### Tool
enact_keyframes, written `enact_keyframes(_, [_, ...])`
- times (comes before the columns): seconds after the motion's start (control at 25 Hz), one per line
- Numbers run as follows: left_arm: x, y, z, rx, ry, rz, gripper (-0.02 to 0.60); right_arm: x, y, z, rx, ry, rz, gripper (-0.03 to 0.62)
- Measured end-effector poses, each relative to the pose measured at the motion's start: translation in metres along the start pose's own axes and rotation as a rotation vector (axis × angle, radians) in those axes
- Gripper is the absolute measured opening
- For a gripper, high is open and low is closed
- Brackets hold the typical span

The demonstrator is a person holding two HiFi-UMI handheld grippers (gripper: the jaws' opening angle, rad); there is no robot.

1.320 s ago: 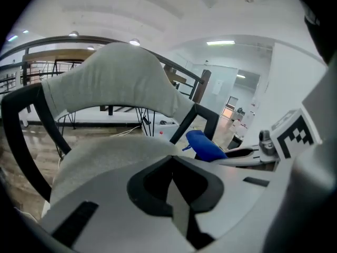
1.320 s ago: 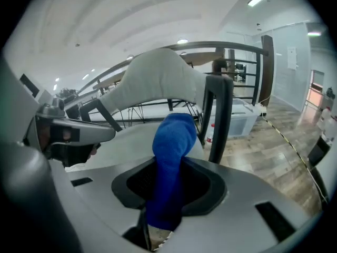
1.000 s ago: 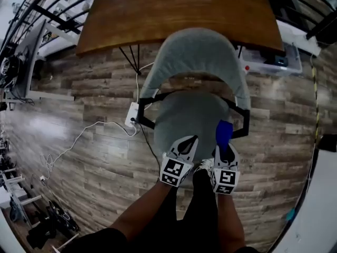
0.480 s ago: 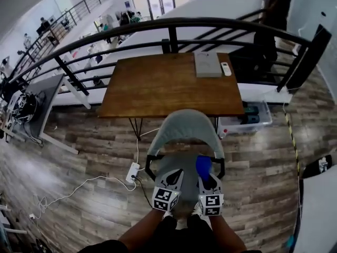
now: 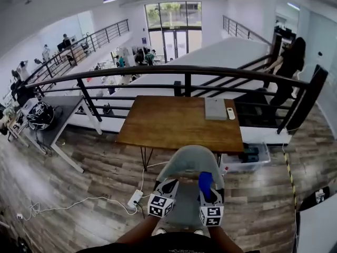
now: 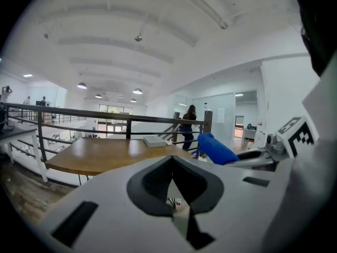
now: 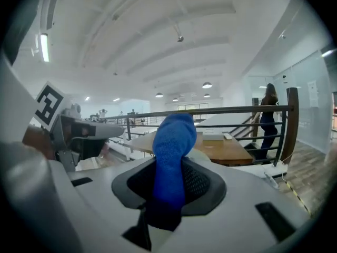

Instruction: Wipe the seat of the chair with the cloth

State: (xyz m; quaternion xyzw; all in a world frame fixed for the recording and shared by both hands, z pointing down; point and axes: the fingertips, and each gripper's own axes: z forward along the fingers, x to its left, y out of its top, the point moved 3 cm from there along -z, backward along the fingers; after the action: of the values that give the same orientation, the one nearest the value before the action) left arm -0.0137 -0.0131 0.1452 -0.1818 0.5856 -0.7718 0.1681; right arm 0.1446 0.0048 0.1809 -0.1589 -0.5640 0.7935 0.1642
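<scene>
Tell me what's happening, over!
Right claw shut on blue cloth. Left claw shut, empty. Cloth up off the chair seat. Nothing in the way.

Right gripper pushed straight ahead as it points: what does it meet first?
Probably the chair's backrest, just beyond the blue cloth that the right gripper holds; depth is unclear.

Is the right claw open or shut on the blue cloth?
Shut on it: the blue cloth stands pinched between the jaws of the right claw.
</scene>
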Motion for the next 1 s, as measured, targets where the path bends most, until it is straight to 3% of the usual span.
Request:
enact_keyframes(0.16, [0.018, 0.02, -0.001, -0.047, 0.052, -0.007, 0.002, -0.003, 0.036, 0.015, -0.073, 0.006, -0.052, 0.114])
enact_keyframes(0.32, [0.022, 0.028, 0.0, -0.062, 0.055, 0.016, 0.002, 0.005, 0.058, 0.026, -0.12, 0.009, -0.103, 0.114])
enact_keyframes(0.68, [0.04, 0.043, -0.007, -0.104, 0.104, 0.049, 0.002, 0.018, 0.072, 0.04, -0.166, 0.002, -0.146, 0.114])
enact_keyframes(1.0, [0.054, 0.048, -0.02, -0.135, 0.15, 0.045, 0.002, 0.036, 0.089, 0.044, -0.237, 0.075, -0.161, 0.114])
